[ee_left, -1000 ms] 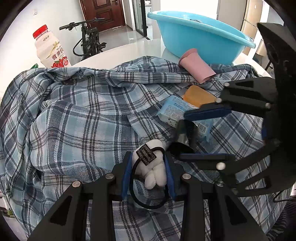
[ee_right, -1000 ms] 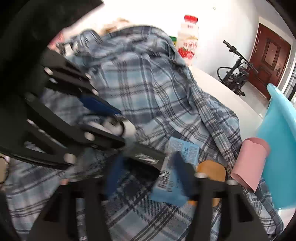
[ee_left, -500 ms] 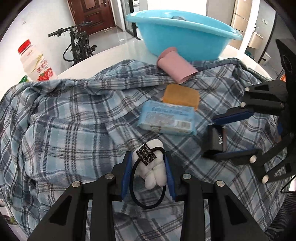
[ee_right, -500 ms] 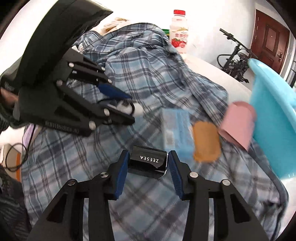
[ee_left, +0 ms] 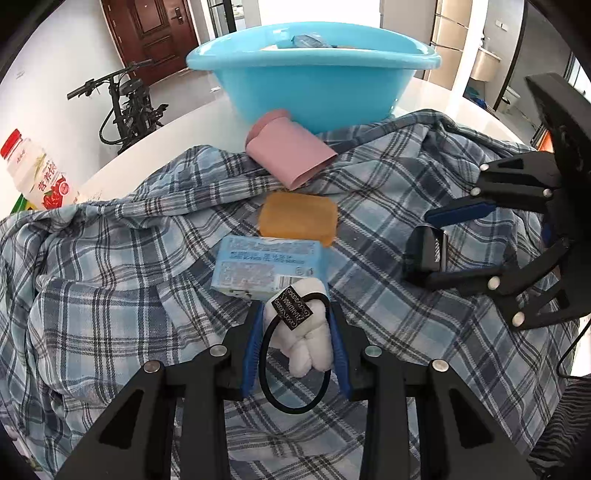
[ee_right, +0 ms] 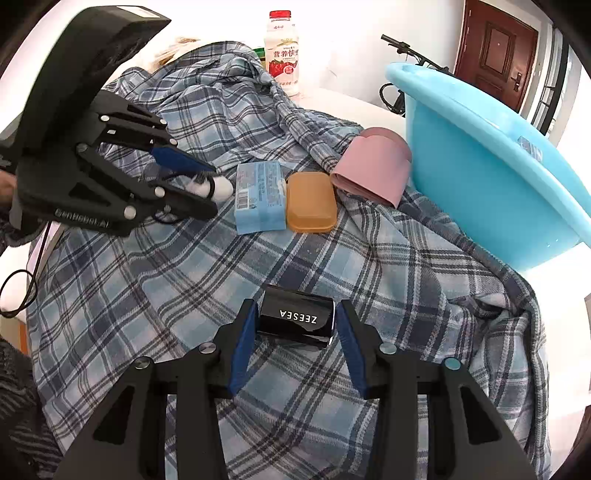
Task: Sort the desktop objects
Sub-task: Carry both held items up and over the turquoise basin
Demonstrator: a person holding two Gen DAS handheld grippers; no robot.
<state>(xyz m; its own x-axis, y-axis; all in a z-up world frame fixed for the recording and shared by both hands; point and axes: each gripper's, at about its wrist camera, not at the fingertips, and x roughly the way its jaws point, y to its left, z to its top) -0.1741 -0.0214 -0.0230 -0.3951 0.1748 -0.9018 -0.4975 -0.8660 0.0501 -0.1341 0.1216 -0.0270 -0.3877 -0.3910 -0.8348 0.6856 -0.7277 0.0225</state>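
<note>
Your left gripper (ee_left: pixel 295 339) pinches a white plush hair tie (ee_left: pixel 308 332) between its blue pads, the black elastic loop and a small dark woven tag hanging in front of it. Your right gripper (ee_right: pixel 295 332) holds a glossy black box (ee_right: pixel 295 321) lettered ZEESEA, clamped squarely between its fingers above the cloth.

Both loads hover over a blue plaid shirt (ee_right: pixel 184 288) spread in folds across a white table (ee_left: pixel 461 110). In the right wrist view your left gripper sits at the far left, its white bundle just beside the near-left end of a light blue tissue pack (ee_right: pixel 260 197). That pack lies flat on the shirt, touching an orange soap bar (ee_right: pixel 311 202) on its right. Just beyond the soap, a pink cup (ee_right: pixel 373 173) lies on its side against the outer wall of a blue plastic basin (ee_right: pixel 480 177), which stands on the table at the shirt's far right edge. The left wrist view shows something blue already inside the basin, too small to identify.

A milk drink bottle with a red cap (ee_right: pixel 282 51) stands upright at the far side of the shirt. Behind the table, a black bicycle (ee_left: pixel 125 107) leans near a dark red door (ee_left: pixel 151 33).
</note>
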